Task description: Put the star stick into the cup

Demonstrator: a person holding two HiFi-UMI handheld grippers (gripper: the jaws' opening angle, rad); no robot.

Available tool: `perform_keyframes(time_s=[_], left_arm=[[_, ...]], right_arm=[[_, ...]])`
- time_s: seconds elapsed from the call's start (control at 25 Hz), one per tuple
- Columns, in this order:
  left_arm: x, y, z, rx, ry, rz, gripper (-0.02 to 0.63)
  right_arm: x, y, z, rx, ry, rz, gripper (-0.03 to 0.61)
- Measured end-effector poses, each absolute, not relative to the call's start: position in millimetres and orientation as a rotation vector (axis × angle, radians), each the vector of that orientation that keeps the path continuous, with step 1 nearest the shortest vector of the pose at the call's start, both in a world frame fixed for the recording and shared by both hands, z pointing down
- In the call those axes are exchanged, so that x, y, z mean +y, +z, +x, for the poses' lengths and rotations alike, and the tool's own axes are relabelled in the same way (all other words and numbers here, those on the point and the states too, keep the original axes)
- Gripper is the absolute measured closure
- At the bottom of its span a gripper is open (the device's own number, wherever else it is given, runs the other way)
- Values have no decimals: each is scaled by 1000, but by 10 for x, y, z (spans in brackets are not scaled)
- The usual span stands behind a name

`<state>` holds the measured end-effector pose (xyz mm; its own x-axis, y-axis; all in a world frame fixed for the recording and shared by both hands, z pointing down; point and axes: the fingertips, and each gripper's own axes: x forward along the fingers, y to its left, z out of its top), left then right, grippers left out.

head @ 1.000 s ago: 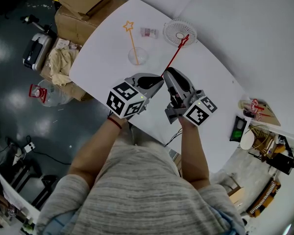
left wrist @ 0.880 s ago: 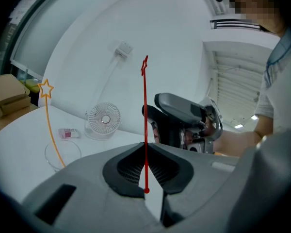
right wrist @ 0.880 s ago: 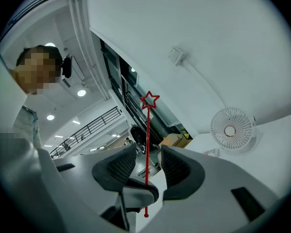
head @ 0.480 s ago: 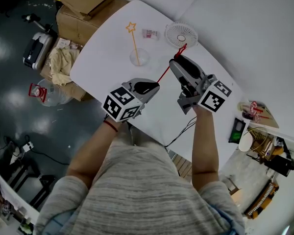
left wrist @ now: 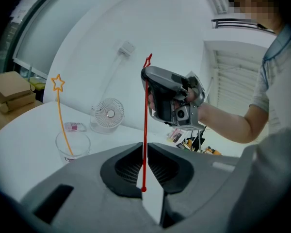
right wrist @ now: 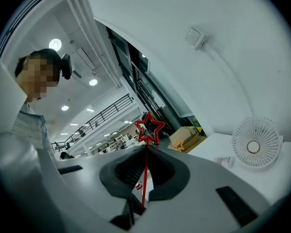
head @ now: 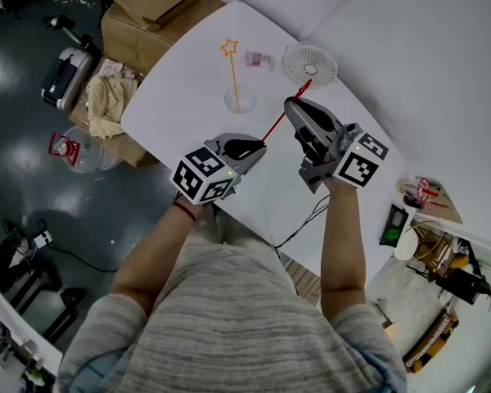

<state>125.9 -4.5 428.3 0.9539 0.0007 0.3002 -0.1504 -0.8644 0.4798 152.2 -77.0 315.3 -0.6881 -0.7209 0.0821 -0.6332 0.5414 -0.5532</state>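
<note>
White round table [head: 184,84] bearing clear plastic cup [head: 238,100] with yellow star stick [head: 233,68] inside. Left gripper [head: 260,146] clamped on lower end of thin red star stick [head: 276,124]; right gripper [head: 291,105], jaws just closed, pinching it below the star. Stick aloft, right of cup.

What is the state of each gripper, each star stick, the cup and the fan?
Left gripper: jaws shut on the lower end of the red star stick.
Right gripper: jaws just closed on it near the star.
Red star stick: held aloft, outside the cup.
Orange star stick: standing in the cup.
Cup: upright.
Fan: upright; spinning unclear.
</note>
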Motion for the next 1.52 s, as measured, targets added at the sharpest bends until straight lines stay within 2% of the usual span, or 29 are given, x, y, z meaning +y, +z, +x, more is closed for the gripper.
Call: perform_keyframes(time_s=[0.08, 0.12, 0.2, 0.32, 0.92, 1.36, 1.52], left_arm=[[-56, 4283, 1232, -103, 391, 2572, 580], [-62, 4292, 1217, -102, 396, 2566, 557], [-74, 4335, 1184, -107, 421, 2562, 463], [-86, 4418, 1113, -135, 462, 2561, 430], [-53, 4677, 670, -232, 546, 2498, 419], [126, 4715, 559, -197, 511, 2466, 420], [194, 4694, 556, -164, 499, 2494, 420]], right_arm=[[-795, 3128, 1491, 2630, -840, -1157, 565], [-816, 3112, 1485, 2634, -834, -1162, 566], [-867, 3075, 1486, 2631, -821, -1171, 566], [-940, 3013, 1478, 2624, -798, -1180, 567], [-1449, 2835, 1337, 2650, -515, -1422, 566], [-1661, 3436, 1367, 2606, -361, -1776, 567], [-1668, 3727, 1358, 2598, -397, -1833, 567]])
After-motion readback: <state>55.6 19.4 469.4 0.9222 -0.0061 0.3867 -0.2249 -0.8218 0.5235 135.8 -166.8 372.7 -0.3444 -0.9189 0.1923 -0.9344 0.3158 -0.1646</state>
